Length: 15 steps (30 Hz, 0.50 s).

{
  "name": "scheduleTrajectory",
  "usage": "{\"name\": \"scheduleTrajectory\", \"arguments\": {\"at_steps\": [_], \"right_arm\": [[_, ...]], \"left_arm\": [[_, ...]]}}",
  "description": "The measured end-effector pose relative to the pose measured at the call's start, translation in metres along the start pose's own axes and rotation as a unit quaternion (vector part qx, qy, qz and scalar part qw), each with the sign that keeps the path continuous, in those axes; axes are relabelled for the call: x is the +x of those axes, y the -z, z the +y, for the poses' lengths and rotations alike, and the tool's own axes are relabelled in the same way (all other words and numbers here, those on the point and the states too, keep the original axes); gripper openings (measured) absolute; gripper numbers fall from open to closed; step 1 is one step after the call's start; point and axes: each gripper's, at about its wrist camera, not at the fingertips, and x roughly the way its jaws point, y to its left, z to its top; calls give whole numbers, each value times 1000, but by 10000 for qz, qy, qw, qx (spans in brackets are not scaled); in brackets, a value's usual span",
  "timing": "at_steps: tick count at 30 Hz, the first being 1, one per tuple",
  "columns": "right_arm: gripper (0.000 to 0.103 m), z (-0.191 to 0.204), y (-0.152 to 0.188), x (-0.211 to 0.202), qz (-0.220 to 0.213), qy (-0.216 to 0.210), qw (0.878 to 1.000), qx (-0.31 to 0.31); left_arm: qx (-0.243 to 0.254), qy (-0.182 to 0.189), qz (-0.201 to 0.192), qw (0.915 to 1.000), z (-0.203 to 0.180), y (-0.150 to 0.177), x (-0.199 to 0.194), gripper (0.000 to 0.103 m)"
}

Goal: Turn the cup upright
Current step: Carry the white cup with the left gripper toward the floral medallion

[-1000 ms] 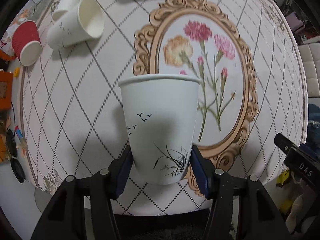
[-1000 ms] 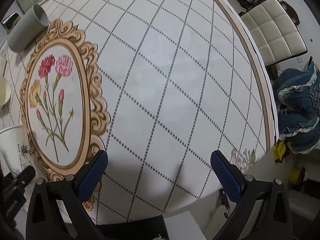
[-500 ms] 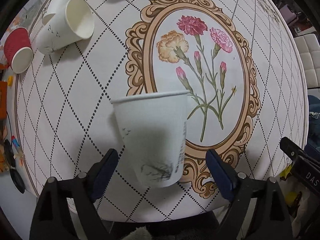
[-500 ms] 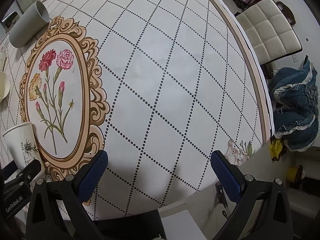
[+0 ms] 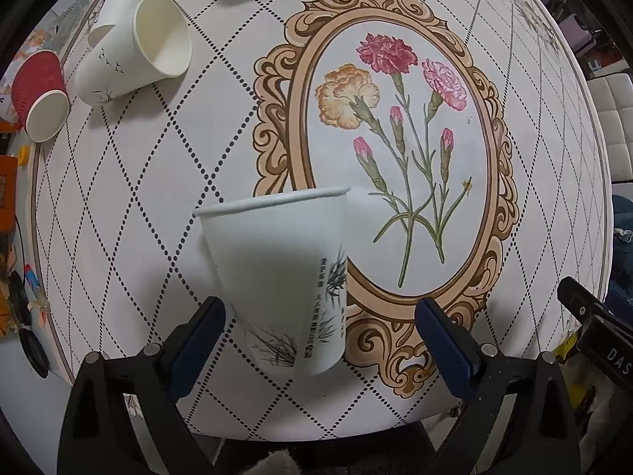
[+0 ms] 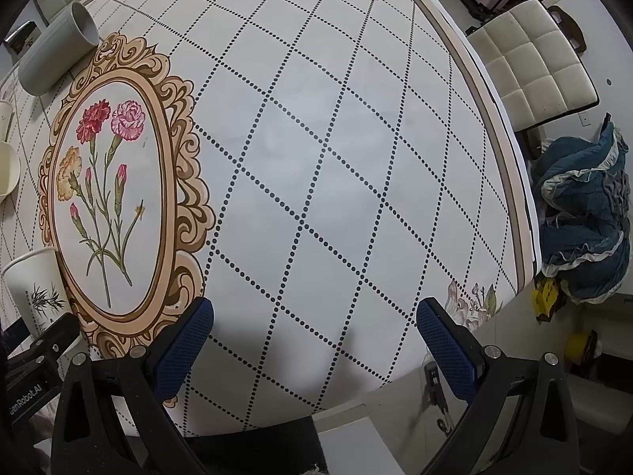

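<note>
A white paper cup (image 5: 285,277) with grass and bird print stands upright, mouth up, on the patterned tablecloth (image 5: 130,198) near the front edge. It also shows in the right wrist view (image 6: 33,289) at far left. My left gripper (image 5: 320,336) is open, its blue pads apart on either side of the cup's base, not touching it. My right gripper (image 6: 314,340) is open and empty over the bare cloth to the right.
Two white paper cups (image 5: 130,59) lie on their sides at the back left, beside a red cup (image 5: 39,99) also on its side. A grey tumbler (image 6: 55,55) lies at the far edge. A padded chair (image 6: 530,67) and blue cloth (image 6: 585,213) are off the table's right.
My left gripper let go of the upright cup, opened wide and drew back. The right gripper stayed open and pulled back slightly.
</note>
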Motion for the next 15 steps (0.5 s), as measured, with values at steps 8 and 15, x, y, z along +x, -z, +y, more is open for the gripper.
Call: {"name": "scheduleTrajectory", "arguments": {"at_steps": [8,15], "right_arm": [[103,-2,0,1,-20,-14,10000,29],[103,0,-1,-13,-162,-66,9998,24]], "left_arm": [[-31,-65,-129,9999,6,4,-18,98],[-49,-133,-732,9972,26,11,-81,98]]}}
